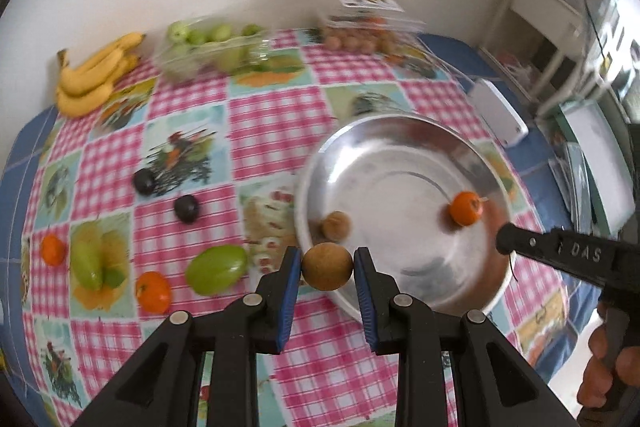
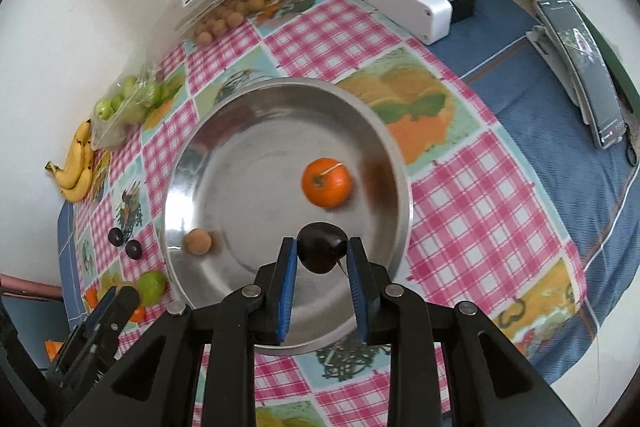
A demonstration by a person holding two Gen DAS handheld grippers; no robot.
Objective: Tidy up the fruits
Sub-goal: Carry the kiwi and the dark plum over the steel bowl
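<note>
A steel bowl (image 1: pixel 404 131) (image 2: pixel 200 147) sits on the checked tablecloth. It holds an orange fruit (image 1: pixel 466 207) (image 2: pixel 327 182) and a small brown fruit (image 1: pixel 337 225) (image 2: pixel 197 242). My left gripper (image 1: pixel 327 267) is shut on a round brown fruit (image 1: pixel 327 266) at the bowl's near left rim. My right gripper (image 2: pixel 322 253) is shut on a dark purple fruit (image 2: pixel 321 251) above the bowl's near side. It also shows in the left wrist view (image 1: pixel 505 242), where its jaws are hidden.
Two dark fruits (image 1: pixel 165 195), two green fruits (image 1: pixel 216 269) and two orange fruits (image 1: pixel 153 291) lie left of the bowl. Bananas (image 1: pixel 94 75), a box of green fruits (image 1: pixel 212 47) and a box of brown fruits (image 1: pixel 360 35) sit at the back. A white device (image 2: pixel 404 3) and a phone (image 2: pixel 580 67) lie right.
</note>
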